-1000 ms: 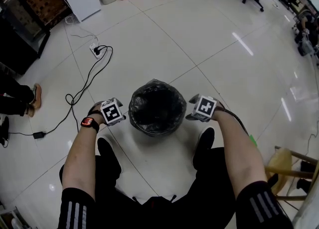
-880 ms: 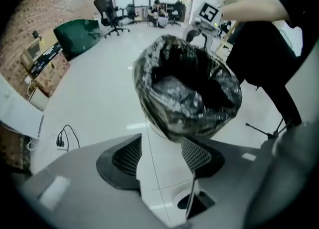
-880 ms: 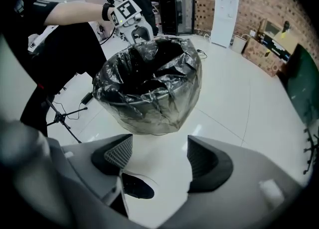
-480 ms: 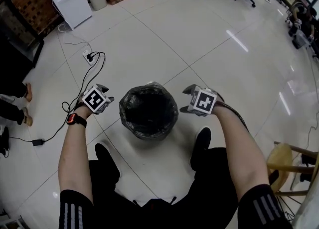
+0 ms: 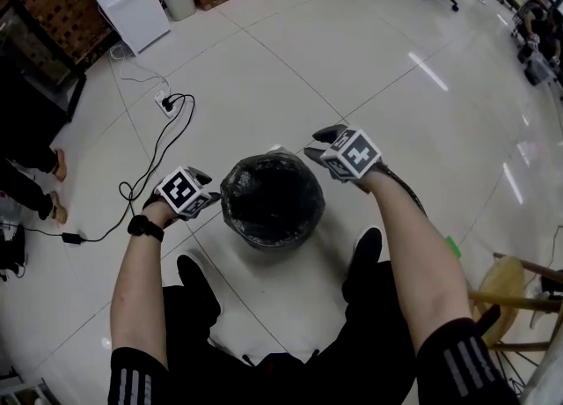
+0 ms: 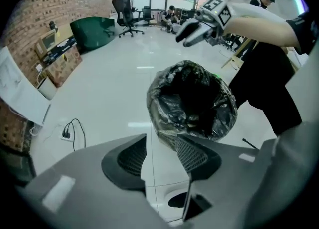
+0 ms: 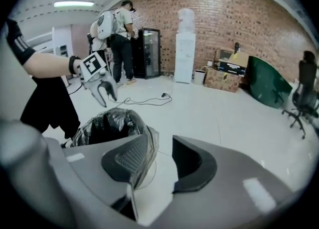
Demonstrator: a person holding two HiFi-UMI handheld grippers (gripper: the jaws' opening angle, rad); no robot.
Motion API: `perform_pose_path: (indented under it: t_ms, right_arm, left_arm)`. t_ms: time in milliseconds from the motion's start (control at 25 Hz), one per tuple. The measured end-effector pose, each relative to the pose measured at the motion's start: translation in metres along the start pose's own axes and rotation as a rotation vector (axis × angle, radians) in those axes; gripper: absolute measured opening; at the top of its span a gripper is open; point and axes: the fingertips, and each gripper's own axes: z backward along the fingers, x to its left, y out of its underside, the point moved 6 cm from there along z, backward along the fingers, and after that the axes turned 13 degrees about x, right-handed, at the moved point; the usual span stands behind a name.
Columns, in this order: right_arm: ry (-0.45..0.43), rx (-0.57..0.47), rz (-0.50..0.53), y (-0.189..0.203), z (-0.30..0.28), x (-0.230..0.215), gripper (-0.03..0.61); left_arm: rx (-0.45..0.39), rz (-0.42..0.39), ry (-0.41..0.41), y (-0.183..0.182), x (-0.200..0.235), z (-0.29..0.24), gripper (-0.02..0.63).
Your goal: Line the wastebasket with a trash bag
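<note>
Both claws were just closing but are open: left claw (image 5: 208, 190) empty, right claw (image 5: 314, 143) round the bag (image 7: 112, 123) edge; pinch tight, tug down.

Left tool (image 5: 208, 190) and right tool (image 5: 318, 144) held out, tilted downward, jaws just narrowed yet apart, nothing clamped.

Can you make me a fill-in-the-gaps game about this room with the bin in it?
1. The crinkly plastic trash bag lining the round wastebasket is coloured ____.
2. The tall white water dispenser stands against a red wall built of ____.
3. The brown box near the dispenser is made of ____.

Missing words: black; bricks; cardboard.
</note>
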Motion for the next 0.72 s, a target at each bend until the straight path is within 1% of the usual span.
perform_pose_path:
  t_ms: [80,120,200,280,320,400,560,640,720]
  right_arm:
    - [-0.035,-0.019,-0.071,-0.006,-0.011,-0.004,0.151]
    - [-0.058,-0.019,-0.100,-0.006,-0.018,-0.006,0.139]
    - [-0.102,-0.015,-0.161,-0.005,-0.031,-0.009,0.107]
    - [-0.161,-0.026,-0.244,-0.003,-0.043,-0.011,0.067]
    - [-0.191,-0.032,-0.288,-0.001,-0.048,-0.012,0.063]
    - [-0.232,-0.030,-0.358,0.004,-0.056,-0.016,0.063]
    - [-0.291,-0.005,-0.476,0.018,-0.071,-0.020,0.064]
    - [-0.335,0.009,-0.497,0.019,-0.077,-0.015,0.064]
    - [-0.365,0.019,-0.490,0.017,-0.080,-0.010,0.059]
  left_arm:
    - [0.026,-0.027,0.062,0.009,-0.012,-0.003,0.186]
    - [0.026,-0.039,0.096,0.012,-0.018,-0.004,0.186]
    - [0.000,-0.066,0.157,0.015,-0.030,-0.001,0.186]
    - [-0.034,-0.094,0.207,0.015,-0.041,0.001,0.186]
    - [-0.047,-0.100,0.226,0.014,-0.045,0.001,0.187]
    - [-0.057,-0.105,0.246,0.013,-0.049,-0.002,0.190]
    - [-0.037,-0.133,0.255,0.011,-0.053,-0.014,0.204]
    - [-0.031,-0.142,0.254,0.011,-0.054,-0.017,0.204]
    - [-0.022,-0.149,0.252,0.010,-0.053,-0.021,0.204]
